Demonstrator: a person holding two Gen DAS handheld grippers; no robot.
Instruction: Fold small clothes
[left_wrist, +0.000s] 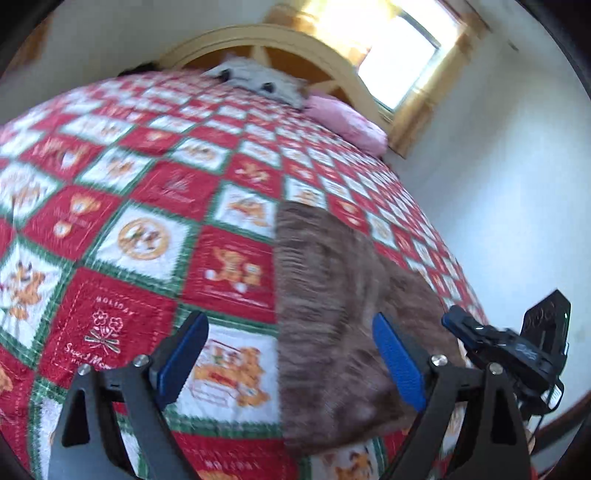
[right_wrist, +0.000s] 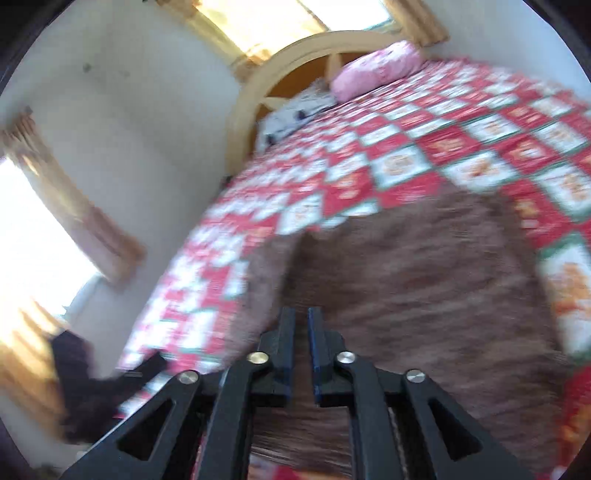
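The left tool (left_wrist: 291, 358) hangs with its jaws spread wide and nothing between them, above the quilt (left_wrist: 122, 206) on the bed, its right finger over the left edge of the brown garment (left_wrist: 332, 314). That garment lies flat on the quilt near the foot of the bed; in the left wrist view its long axis seems to run from about 5 o'clock up to 12 o'clock, its far end pointing toward the headboard (left_wrist: 258, 37).

The right tool (right_wrist: 301, 354) has its jaws nearly together and appears to pinch the garment's near edge (right_wrist: 406, 288), though blur leaves this uncertain. The risk is probably a one-sided lift: with only one corner held, the cloth could drag and bunch, folding crooked. A thin pinch on soft fabric may also slip.
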